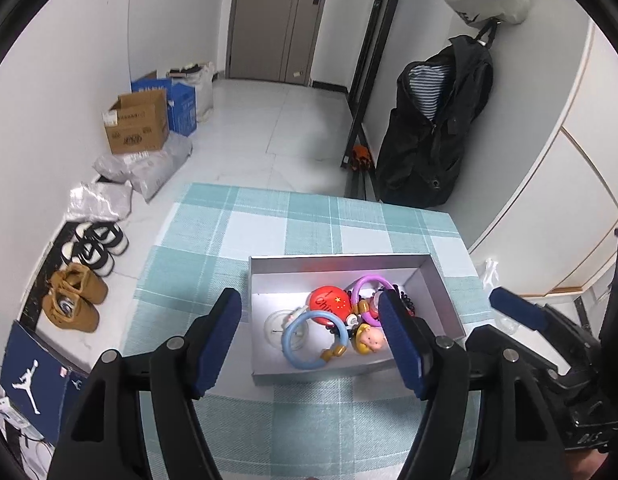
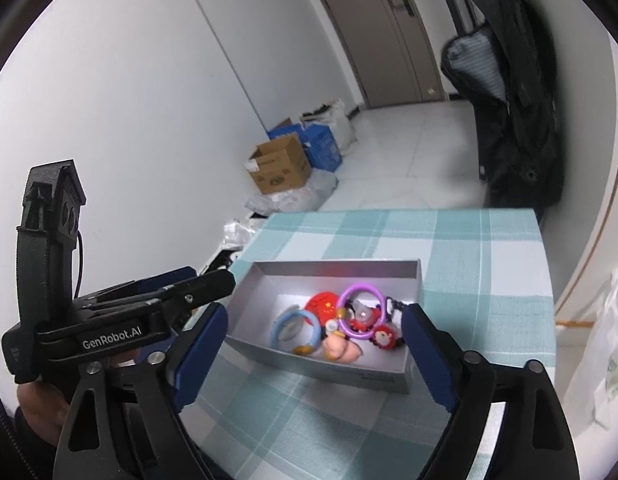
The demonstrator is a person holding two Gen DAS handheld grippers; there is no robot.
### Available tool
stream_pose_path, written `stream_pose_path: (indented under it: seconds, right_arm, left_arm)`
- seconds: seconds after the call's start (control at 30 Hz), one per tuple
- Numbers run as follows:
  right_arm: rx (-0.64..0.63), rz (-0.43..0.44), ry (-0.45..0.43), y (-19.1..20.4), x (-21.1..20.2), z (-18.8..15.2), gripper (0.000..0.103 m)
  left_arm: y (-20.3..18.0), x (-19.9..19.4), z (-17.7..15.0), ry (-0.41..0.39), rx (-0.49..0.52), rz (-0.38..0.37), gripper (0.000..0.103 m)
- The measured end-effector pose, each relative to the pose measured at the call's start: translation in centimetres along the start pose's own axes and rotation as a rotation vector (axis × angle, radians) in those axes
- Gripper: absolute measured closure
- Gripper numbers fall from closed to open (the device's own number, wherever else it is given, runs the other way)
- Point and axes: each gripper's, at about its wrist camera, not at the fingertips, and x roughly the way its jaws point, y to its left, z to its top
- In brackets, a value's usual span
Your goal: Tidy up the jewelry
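The box sits on the counter and holds the blue ring, purple ring and red ball. Above the box, the left gripper and right gripper are both spread and empty.

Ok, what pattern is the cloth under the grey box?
Teal and white plaid; the tablecloth under the box shows best in the left wrist view.

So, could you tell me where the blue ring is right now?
In both wrist views the blue ring lies inside the grey box, front-left, beside the red ball.
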Motion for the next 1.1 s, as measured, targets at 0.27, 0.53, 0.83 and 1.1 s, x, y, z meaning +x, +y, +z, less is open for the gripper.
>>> stream_pose_path:
  seconds: [0.27,0.53,0.83,1.1]
  right_arm:
    - [-0.027,-0.014,-0.030,0.9,-1.3,-0.9,0.006]
    - [-0.054,-0.028,-0.041,1.3,-2.7,-2.2,0.003]
    - [-0.056,-0.041,-0.050,1.2,-3.3,-2.6,0.002]
    - [-0.042,-0.058,-0.050,0.8,-3.5,-2.7,0.002]
  left_arm:
    - [-0.1,-1.1,-1.3,-0.051,0.024,0.046,0.028]
    - [-0.2,-2.8,-2.3,-0.108,0.028,0.063,0.028]
    - [-0.1,-2.9,-3.0,-0.106,0.022,0.069,0.028]
    - [-0.2,-2.8,-3.3,-0.095,0.027,0.077,0.028]
